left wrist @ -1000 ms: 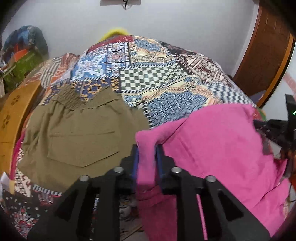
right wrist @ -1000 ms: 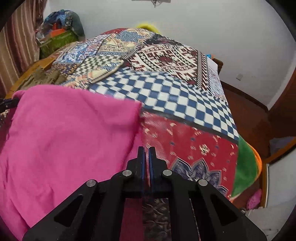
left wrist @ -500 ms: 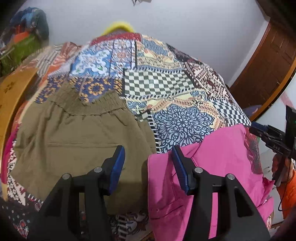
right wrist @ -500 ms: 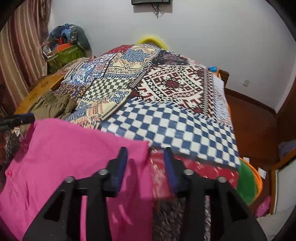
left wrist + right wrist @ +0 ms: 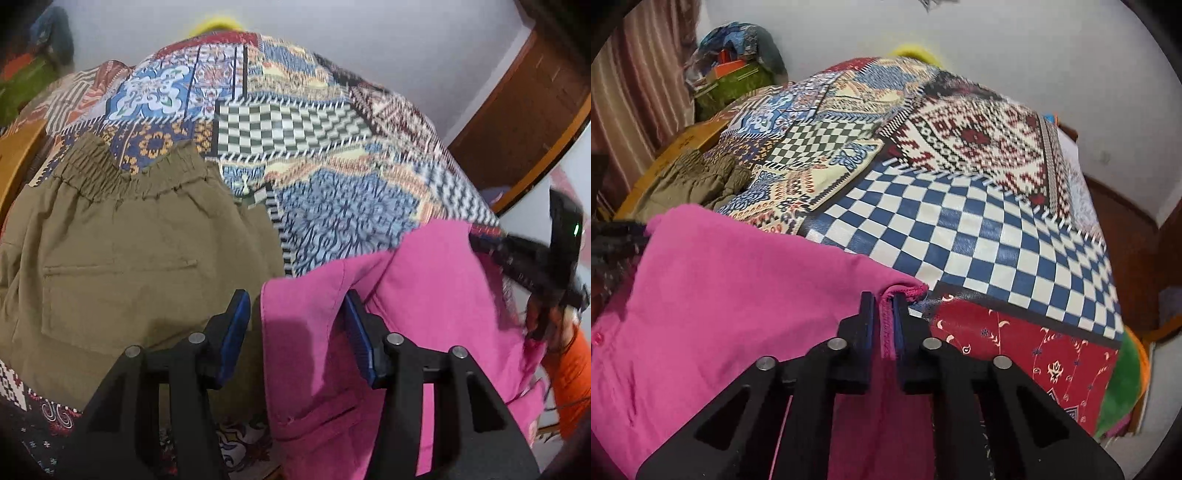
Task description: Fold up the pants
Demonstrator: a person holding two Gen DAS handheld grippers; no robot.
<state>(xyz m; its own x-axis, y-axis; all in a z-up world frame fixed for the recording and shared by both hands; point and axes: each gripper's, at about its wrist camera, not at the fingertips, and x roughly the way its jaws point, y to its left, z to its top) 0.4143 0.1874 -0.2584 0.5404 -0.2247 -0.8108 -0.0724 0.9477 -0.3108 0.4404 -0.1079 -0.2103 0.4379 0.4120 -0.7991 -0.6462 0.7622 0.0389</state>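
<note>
Pink pants (image 5: 424, 295) lie spread over the near side of the patchwork bedspread (image 5: 332, 173). My left gripper (image 5: 295, 299) straddles their left corner; its jaws are closing, with pink cloth between the blue pads and a gap on both sides. In the right wrist view my right gripper (image 5: 884, 295) is shut on the stitched hem at the right corner of the pink pants (image 5: 738, 288). That right gripper (image 5: 535, 258) shows blurred at the right edge of the left wrist view. Olive pants (image 5: 129, 258) lie flat to the left, waistband away from me.
The olive pants (image 5: 694, 177) rest near the bed's wooden frame (image 5: 683, 140). A pile of bags and cloth (image 5: 738, 66) sits in the back left corner. A wooden door (image 5: 535, 110) stands at the right. An orange sleeve (image 5: 569, 376) is behind the right gripper.
Both grippers let go of the pink pants and opened. The right one has since shut on the hem; the left has narrowed a little around the corner. The pants dropped lower on the bed.
</note>
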